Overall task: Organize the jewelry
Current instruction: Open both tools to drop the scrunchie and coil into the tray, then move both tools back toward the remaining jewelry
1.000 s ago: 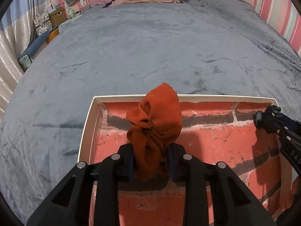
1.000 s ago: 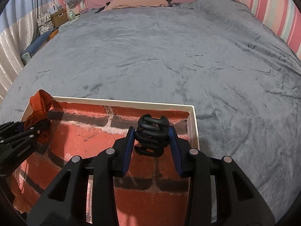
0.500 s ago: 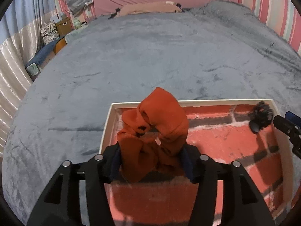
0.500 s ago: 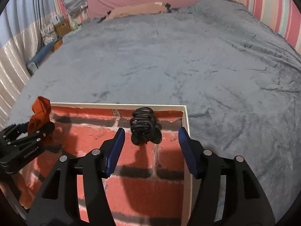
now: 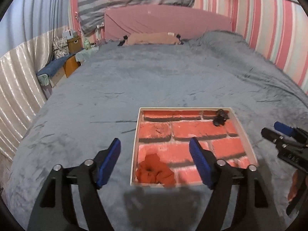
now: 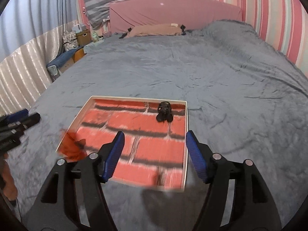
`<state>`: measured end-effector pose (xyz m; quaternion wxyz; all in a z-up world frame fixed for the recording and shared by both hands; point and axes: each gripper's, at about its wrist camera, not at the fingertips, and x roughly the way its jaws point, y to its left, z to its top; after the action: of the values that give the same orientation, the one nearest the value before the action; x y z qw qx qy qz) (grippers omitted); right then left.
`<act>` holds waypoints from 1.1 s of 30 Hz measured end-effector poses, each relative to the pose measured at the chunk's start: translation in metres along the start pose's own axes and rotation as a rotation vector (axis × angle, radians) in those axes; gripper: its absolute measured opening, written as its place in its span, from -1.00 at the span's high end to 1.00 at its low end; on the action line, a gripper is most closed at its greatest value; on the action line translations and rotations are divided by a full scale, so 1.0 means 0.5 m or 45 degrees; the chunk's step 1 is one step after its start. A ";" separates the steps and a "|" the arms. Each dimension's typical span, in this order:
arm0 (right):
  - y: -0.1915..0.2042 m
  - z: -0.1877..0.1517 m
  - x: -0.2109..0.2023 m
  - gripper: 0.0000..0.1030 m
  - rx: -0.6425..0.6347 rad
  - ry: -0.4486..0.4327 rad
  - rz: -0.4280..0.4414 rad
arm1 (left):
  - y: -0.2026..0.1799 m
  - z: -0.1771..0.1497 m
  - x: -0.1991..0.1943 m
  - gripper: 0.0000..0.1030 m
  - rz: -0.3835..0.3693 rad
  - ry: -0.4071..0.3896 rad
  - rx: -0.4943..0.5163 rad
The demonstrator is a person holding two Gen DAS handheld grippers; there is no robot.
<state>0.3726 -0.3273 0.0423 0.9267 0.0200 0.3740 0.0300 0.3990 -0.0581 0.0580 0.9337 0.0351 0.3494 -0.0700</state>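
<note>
A shallow cream-rimmed tray [image 5: 134,144] with a red brick-pattern floor lies on the grey bed; it also shows in the right wrist view [image 6: 186,134]. An orange scrunchie [image 5: 155,172] lies in its near left corner, blurred in the right wrist view [image 6: 72,148]. A black hair claw [image 5: 220,117] stands in the far right corner, also in the right wrist view [image 6: 164,111]. My left gripper [image 5: 155,157] is open and empty, raised above the tray's near left side. My right gripper [image 6: 155,152] is open and empty above the tray's near edge.
The grey blanket [image 5: 154,77] covers the bed all around the tray. A tan garment [image 5: 152,38] and a pink headboard [image 5: 167,23] lie at the far end. Boxes and a bench [image 5: 61,57] stand off the bed's left side.
Both grippers opened, let go of the scrunchie and the hair claw in the tray, and pulled back and up. The scrunchie now lies flat in the near left corner.
</note>
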 end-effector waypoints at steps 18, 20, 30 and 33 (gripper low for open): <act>0.058 -0.342 -0.266 -0.80 -0.005 -0.130 -0.163 | 0.075 -0.312 -0.258 -0.75 0.045 -0.065 -0.067; 0.057 -0.373 -0.269 -0.81 0.013 -0.120 -0.172 | 0.084 -0.343 -0.258 -0.75 0.059 -0.044 -0.085; 0.063 -0.498 -0.263 -0.81 0.014 -0.085 -0.249 | 0.126 -0.469 -0.233 -0.75 0.104 0.027 -0.160; 0.063 -0.522 -0.254 -0.81 0.028 -0.049 -0.238 | 0.134 -0.496 -0.223 -0.75 0.121 0.047 -0.164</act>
<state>0.0987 -0.3008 -0.0559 0.9323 -0.0044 0.3565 -0.0611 0.1658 0.0484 -0.0544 0.9297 -0.0071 0.3683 -0.0023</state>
